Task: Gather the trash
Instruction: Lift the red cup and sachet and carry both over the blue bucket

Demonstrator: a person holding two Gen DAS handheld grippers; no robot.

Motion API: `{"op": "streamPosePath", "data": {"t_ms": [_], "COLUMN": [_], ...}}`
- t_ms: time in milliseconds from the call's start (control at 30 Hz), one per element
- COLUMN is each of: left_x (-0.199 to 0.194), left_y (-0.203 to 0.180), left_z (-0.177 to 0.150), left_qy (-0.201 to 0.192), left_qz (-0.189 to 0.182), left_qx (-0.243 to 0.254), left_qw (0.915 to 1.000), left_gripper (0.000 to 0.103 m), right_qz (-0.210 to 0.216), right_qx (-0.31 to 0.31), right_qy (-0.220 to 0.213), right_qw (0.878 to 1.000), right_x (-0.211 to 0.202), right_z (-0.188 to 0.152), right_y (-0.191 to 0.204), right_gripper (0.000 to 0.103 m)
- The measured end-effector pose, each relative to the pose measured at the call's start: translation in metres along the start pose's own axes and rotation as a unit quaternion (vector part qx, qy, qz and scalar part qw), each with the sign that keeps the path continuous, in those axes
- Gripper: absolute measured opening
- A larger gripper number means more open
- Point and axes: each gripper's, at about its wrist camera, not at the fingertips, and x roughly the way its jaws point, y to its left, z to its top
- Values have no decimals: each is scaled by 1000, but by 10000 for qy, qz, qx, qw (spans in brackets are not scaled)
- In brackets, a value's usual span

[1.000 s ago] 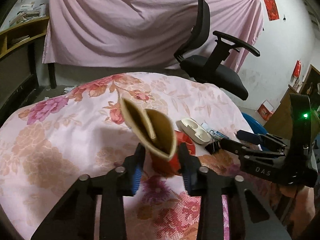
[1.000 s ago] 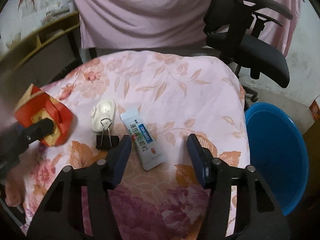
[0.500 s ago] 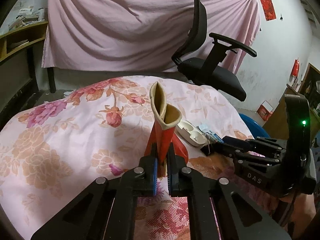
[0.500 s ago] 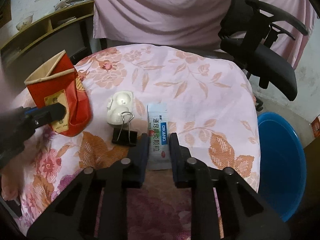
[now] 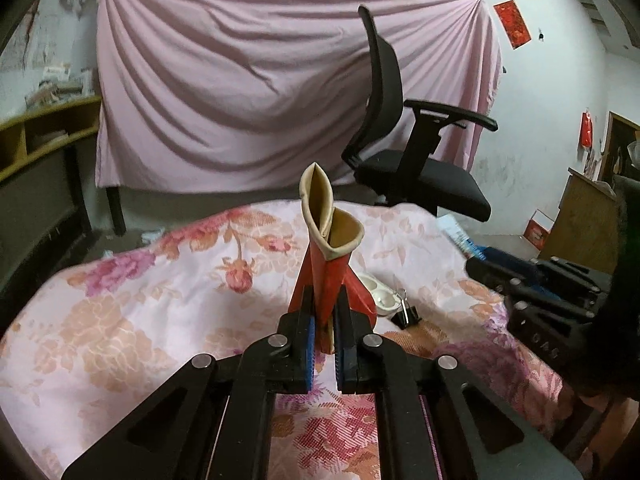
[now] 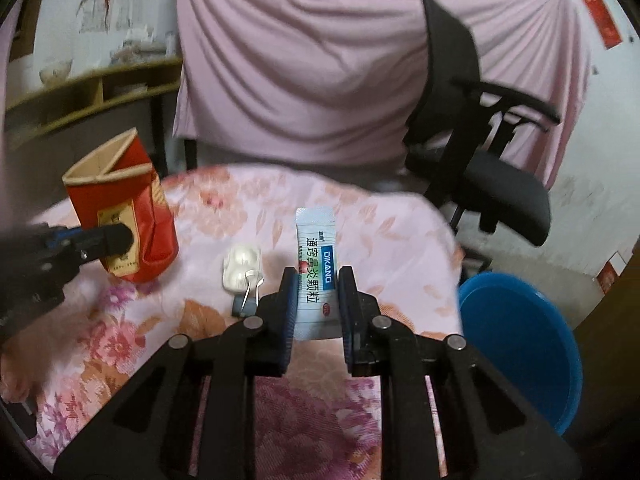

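Observation:
My left gripper (image 5: 325,322) is shut on a crushed red carton (image 5: 328,256) with a tan open top, held upright above the floral tablecloth (image 5: 140,300). The carton (image 6: 124,216) and the left gripper (image 6: 80,242) also show at the left of the right wrist view. My right gripper (image 6: 318,304) is shut on a pale blue-and-white medicine sachet (image 6: 316,264), lifted off the cloth. A white plastic blister tray (image 6: 241,266) and a black binder clip (image 6: 246,302) lie on the table between the two grippers.
A blue plastic bin (image 6: 520,344) stands on the floor right of the table. A black office chair (image 6: 480,152) stands behind the table before a pink curtain (image 6: 320,60). Wooden shelves (image 6: 92,96) are at the far left.
Both grippers closed: the left on the red carton, squeezing it flat, the right on the sachet. Both items have since been lifted off the cloth.

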Motion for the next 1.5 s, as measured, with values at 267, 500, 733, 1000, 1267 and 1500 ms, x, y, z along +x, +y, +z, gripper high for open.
{"op": "streamPosePath", "data": {"t_ms": [267, 500, 733, 1000, 1267, 1500], "left_x": [-22, -31, -27, -4, 32, 61], "left_y": [-12, -44, -100, -165, -219, -240], "left_z": [4, 25, 39, 54, 59, 55], "left_qy": [-600, -1064, -1396, -1498, -1091, -434], "left_qz": [-130, -340, -567, -1000, -1341, -1555], "left_qx": [-173, -87, 484, 876, 1052, 1037], "left_qw": [9980, 9937, 9874, 9797, 9793, 9814], "left_gripper": [5, 5, 5, 5, 5, 5], "right_qz": [18, -229, -638, -1221, -1543, -1661], "right_qx": [486, 743, 1235, 1584, 2083, 2517], "right_qy": [-891, -1542, -2063, -2153, -2004, -1564], "right_qw": [9948, 9850, 9685, 9558, 9448, 9405], "right_x": [-34, -63, -97, -126, -135, -122], "right_z": [2, 0, -5, -24, -42, -52], "right_y": [-20, -39, -83, -128, -171, -200], "right_gripper": [40, 40, 40, 40, 41, 41]}}
